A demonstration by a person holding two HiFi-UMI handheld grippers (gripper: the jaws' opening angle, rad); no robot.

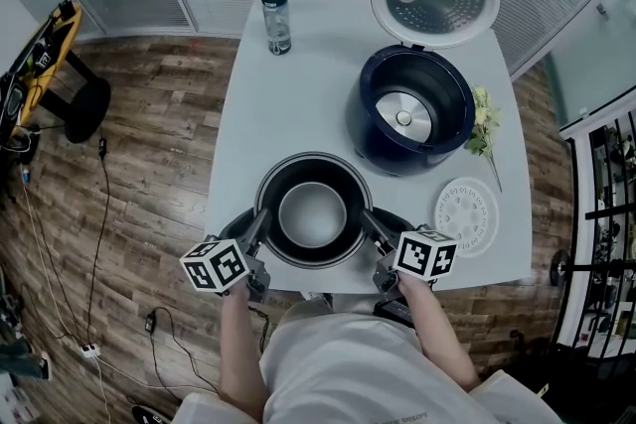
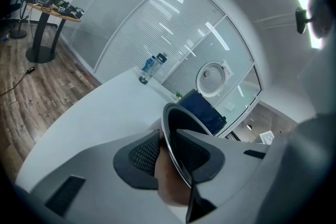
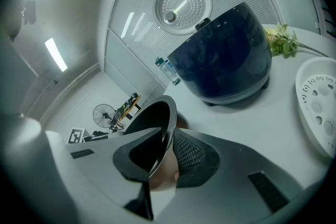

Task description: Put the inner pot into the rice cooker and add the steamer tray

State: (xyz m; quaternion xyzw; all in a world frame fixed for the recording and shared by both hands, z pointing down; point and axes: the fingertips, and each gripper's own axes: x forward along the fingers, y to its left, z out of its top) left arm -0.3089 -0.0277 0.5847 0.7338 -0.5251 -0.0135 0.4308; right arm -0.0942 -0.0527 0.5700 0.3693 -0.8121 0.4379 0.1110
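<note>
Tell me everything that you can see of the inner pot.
The inner pot is round, with a dark inside, a paler grey bottom and a shiny metal rim. It is upright, mouth up, at the near edge of the table. The left gripper and right gripper pinch its rim on opposite sides.

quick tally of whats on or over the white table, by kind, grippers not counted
water bottle: 2
rice cooker: 1
inner pot: 1
steamer tray: 1
flower sprig: 1
total: 6
</note>
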